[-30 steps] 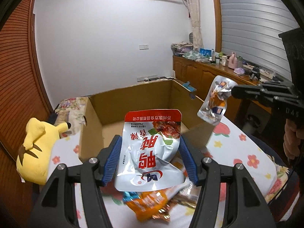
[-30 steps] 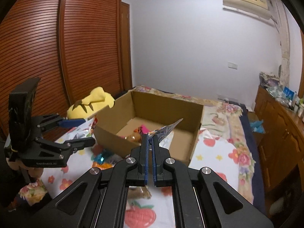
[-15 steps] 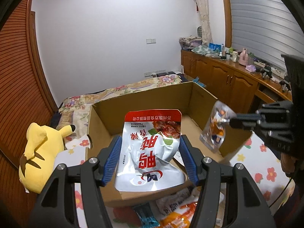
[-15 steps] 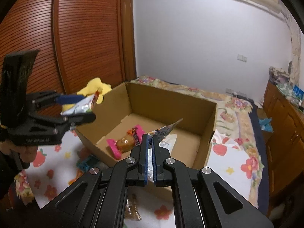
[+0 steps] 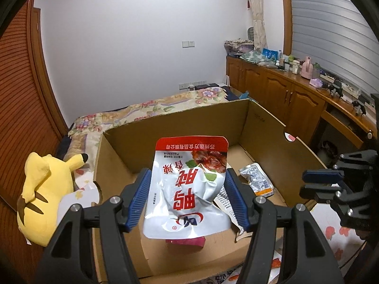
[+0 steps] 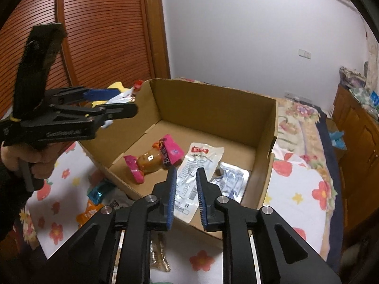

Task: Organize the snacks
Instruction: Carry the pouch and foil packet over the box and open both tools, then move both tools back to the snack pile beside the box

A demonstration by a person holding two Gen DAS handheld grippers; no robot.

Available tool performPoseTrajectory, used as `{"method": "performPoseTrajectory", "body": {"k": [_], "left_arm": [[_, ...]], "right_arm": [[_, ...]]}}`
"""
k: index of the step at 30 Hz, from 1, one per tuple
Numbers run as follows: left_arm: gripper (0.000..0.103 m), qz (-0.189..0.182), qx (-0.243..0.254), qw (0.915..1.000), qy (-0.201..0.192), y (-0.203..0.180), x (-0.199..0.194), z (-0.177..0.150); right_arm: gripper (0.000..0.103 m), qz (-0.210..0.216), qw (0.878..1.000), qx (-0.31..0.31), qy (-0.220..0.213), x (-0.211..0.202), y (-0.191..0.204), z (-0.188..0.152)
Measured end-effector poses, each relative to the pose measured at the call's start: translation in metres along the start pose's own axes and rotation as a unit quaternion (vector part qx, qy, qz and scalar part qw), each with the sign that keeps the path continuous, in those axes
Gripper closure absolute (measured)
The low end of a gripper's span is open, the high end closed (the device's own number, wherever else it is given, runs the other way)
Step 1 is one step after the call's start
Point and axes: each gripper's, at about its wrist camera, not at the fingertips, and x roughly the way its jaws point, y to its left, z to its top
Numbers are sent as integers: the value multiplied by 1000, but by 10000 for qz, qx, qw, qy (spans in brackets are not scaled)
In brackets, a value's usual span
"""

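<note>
My left gripper [image 5: 187, 198] is shut on a white and red snack pouch [image 5: 189, 184] and holds it above the open cardboard box [image 5: 184, 120]. In the right wrist view the left gripper [image 6: 113, 105] hovers at the box's left wall [image 6: 146, 108]. My right gripper [image 6: 186, 195] is open and empty over the box's near side; it also shows in the left wrist view [image 5: 305, 184]. A silver pouch [image 6: 231, 181] lies on the box floor just beyond it, beside a white pouch [image 6: 196, 165] and a pink-ended snack [image 6: 154, 159].
The box stands on a bed with a flowered sheet [image 6: 303, 189]. Loose snack packets [image 6: 94, 203] lie on the sheet left of the box. A yellow plush toy [image 5: 45, 196] lies at the left. Wooden cabinets [image 5: 284, 92] line the right wall.
My right gripper has opened and let go of the silver pouch, which now lies in the box. My left gripper has carried the white and red pouch forward over the box.
</note>
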Motion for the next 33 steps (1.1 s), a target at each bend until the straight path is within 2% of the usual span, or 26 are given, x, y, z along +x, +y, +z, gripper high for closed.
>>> {"method": "performPoseTrajectory", "body": {"k": [5, 8, 17, 23, 33], "left_arm": [[39, -59, -63, 10000, 11, 4, -2, -5], [34, -65, -44, 9999, -67, 3, -7, -5], [33, -160, -57, 9997, -166, -6, -32, -20], [33, -242, -102, 9995, -158, -7, -56, -56], [33, -396, -114, 9991, 78, -9, -63, -119]], "right_arm": [[74, -23, 10000, 37, -36, -6, 4, -4], [65, -60, 10000, 45, -57, -12, 10, -7], [57, -103, 9999, 92, -95, -30, 31, -23], [48, -122, 9997, 156, -106, -42, 50, -45], [47, -121, 9993, 301, 185, -27, 77, -96]]}}
